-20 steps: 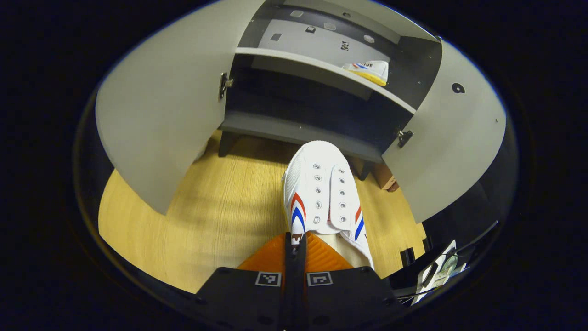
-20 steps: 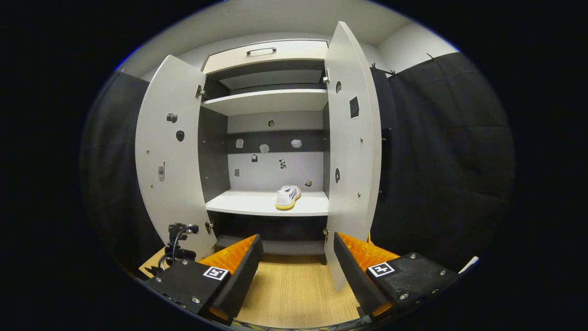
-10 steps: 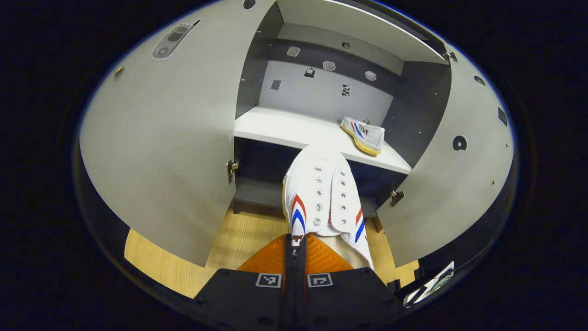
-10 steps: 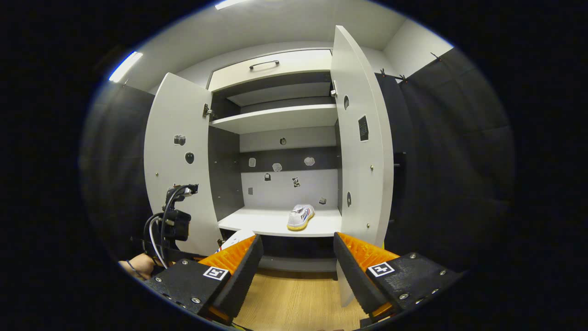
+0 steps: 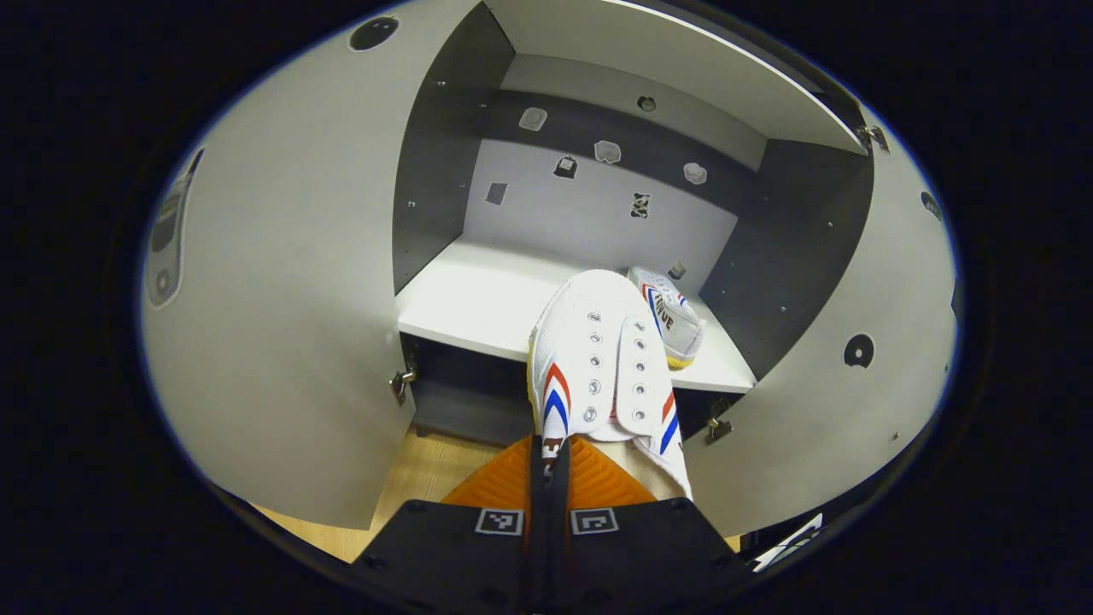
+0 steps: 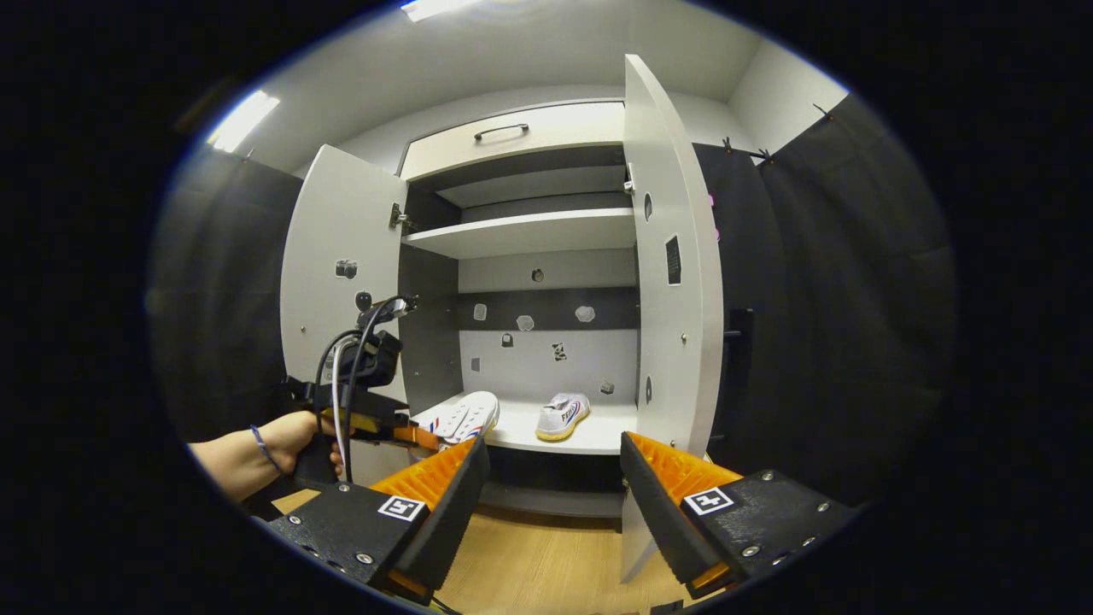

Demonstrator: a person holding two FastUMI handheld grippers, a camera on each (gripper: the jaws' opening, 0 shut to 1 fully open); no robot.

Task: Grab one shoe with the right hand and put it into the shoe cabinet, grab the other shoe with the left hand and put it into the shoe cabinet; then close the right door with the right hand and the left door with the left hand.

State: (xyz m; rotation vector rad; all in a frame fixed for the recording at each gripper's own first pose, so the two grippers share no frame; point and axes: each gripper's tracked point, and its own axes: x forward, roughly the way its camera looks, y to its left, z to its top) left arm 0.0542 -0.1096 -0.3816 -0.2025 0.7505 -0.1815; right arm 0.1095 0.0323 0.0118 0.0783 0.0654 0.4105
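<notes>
The held shoe (image 5: 598, 359) is white with red and blue chevrons and metal eyelets, toe over the front edge of the shoe cabinet's (image 6: 546, 171) shelf (image 5: 478, 303), beside the other shoe (image 5: 675, 312). The left gripper (image 5: 547, 453) has its jaws clamped on its heel collar; the right gripper (image 6: 551, 478) hangs back, jaws apart.

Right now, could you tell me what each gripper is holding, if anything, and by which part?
The left gripper pinches the white canvas shoe with red and blue stripes at its heel-end collar. The right gripper is open and holds nothing.
</notes>
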